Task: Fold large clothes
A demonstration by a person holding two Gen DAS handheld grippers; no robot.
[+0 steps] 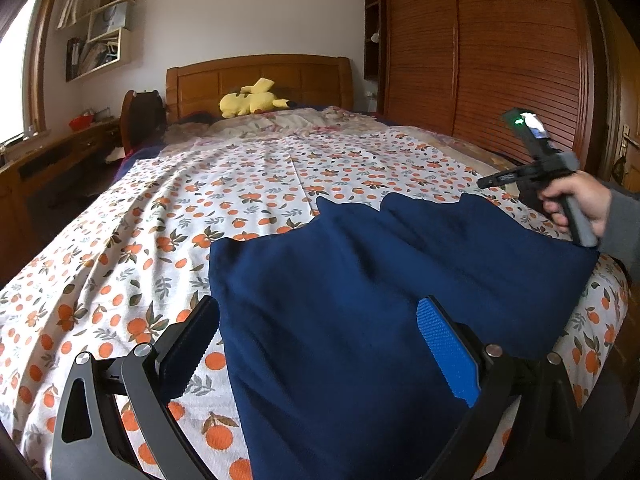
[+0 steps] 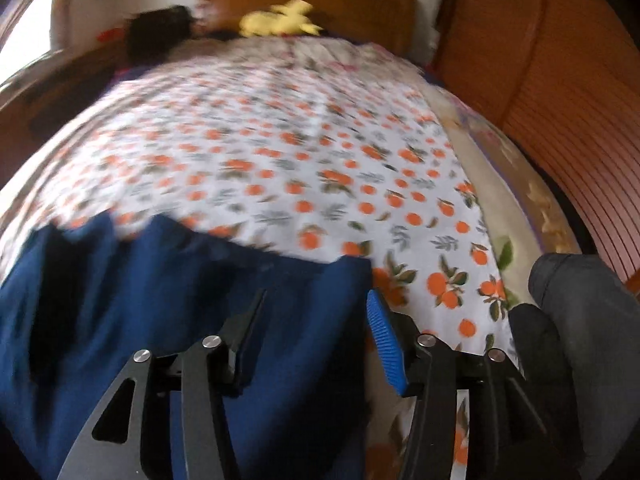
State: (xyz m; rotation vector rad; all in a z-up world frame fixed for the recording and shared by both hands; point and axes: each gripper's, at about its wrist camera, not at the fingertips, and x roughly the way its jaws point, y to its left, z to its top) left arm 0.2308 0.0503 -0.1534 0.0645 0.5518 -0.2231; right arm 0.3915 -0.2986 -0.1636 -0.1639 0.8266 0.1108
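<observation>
Plainly, one navy garment (image 1: 360, 300) lies on one bed (image 1: 160, 208); both tongs, left (image 1: 320, 344) and right (image 2: 316, 332), gape empty.

No readable text, label, brand, number or sign in either view, papers on the pale wooden wall shelf (image 1: 102, 28) at far left too small to read, right wrist view blurred

We see the whole right wrist view smeared by motion, so the yellow plush toy (image 2: 280, 20) by the headboard (image 2: 320, 0) is a shapeless blur, while the navy garment (image 1: 360, 300) runs off the bottom edge below the headboard in both views, its near end unseen.
</observation>
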